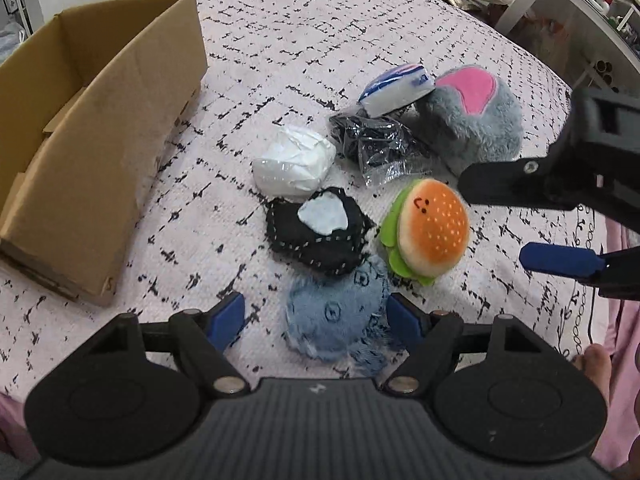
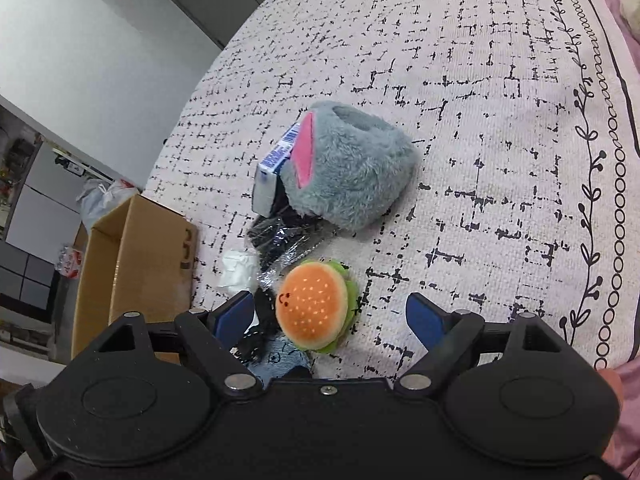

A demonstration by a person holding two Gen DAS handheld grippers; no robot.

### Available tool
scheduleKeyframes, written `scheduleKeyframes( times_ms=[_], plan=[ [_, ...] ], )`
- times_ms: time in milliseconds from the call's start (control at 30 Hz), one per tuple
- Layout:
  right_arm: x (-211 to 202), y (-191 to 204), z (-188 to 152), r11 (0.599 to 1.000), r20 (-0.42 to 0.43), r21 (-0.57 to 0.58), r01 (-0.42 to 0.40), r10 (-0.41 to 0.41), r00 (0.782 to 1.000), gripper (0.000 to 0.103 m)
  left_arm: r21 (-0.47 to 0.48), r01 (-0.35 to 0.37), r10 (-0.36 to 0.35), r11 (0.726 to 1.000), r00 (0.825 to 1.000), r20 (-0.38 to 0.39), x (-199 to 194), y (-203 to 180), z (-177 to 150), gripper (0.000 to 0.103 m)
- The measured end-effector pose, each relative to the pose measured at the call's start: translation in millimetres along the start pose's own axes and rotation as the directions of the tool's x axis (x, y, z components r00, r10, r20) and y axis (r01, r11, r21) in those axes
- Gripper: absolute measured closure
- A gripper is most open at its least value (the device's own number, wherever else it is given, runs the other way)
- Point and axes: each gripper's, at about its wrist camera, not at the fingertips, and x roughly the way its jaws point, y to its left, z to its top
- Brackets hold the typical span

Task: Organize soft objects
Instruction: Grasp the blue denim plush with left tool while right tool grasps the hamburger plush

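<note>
Soft things lie in a heap on the patterned bedspread: a plush hamburger (image 1: 430,230) (image 2: 314,306), a blue denim patch (image 1: 338,316), a black stitched pad (image 1: 320,232), a white bundle (image 1: 294,164), a black item in clear wrap (image 1: 374,144), a blue-and-white tissue pack (image 1: 396,88) and a grey plush slipper (image 1: 472,116) (image 2: 352,168). My left gripper (image 1: 318,318) is open, its pads on either side of the denim patch. My right gripper (image 2: 330,316) is open above the hamburger, which sits between its pads; it also shows in the left wrist view (image 1: 516,224).
An open, empty cardboard box (image 1: 92,120) (image 2: 132,264) stands on the bed to the left of the heap. The bedspread (image 2: 500,120) stretches bare to the right and beyond the slipper. Furniture and clutter stand past the bed's edges.
</note>
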Motion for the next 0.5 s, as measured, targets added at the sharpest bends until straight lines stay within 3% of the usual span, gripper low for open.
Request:
scheduleKeyframes(
  times_ms=[33,133,200,500],
  plan=[
    [2.6,-0.4,0.7,1.000,-0.004,0.000,0.004,-0.004,1.000,0.020,-0.003,-0.003,0.003,1.000,1.000,0.005,0.4,-0.1,0.0,0.031],
    [10.5,0.3,3.2,1.000,-0.015,0.000,0.016,-0.016,1.000,0.020,0.001,-0.022,0.022,1.000,1.000,0.017,-0.3,0.8,1.0,0.055],
    [15.6,2.3,5.7,1.000,-0.022,-0.003,0.021,-0.021,1.000,0.022,-0.006,-0.016,0.017,1.000,1.000,0.019,-1.0,4.4,2.4,0.078],
    [31.6,8.3,7.8,0.999,-0.052,-0.027,0.047,-0.049,0.997,0.026,-0.068,0.060,-0.061,0.996,0.998,-0.015,-6.5,19.2,4.1,0.083]
  ],
)
